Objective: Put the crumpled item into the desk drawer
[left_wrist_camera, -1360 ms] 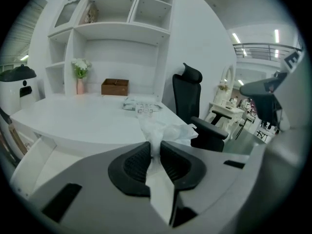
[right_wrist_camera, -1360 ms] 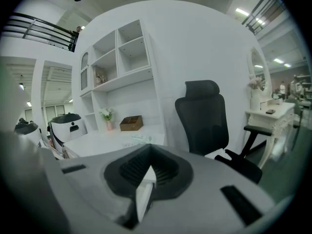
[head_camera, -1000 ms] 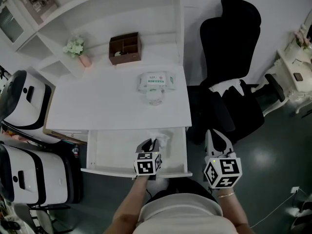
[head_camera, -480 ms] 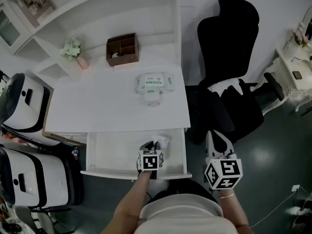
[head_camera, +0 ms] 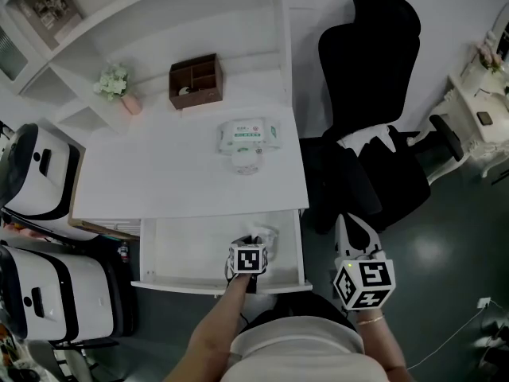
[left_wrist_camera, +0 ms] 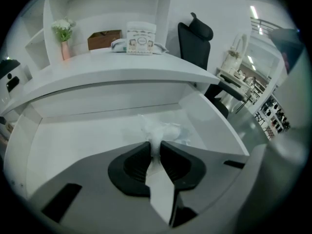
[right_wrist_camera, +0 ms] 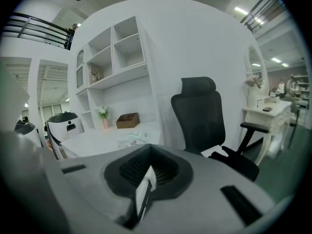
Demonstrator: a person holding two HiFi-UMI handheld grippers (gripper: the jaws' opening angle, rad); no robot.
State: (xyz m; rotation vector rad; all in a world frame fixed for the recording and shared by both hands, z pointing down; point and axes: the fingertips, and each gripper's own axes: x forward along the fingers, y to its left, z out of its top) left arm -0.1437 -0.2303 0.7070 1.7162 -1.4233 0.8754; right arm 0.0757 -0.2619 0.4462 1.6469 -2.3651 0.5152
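One black chair point(head_camera: 367, 54) stands just beside the open drawer point(head_camera: 183, 249).

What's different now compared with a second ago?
The left gripper, still pinching the crumpled item, has eased slightly forward, deeper over the open drawer. Nothing was taken hold of or let go. The right gripper stays shut and empty beside the chair.
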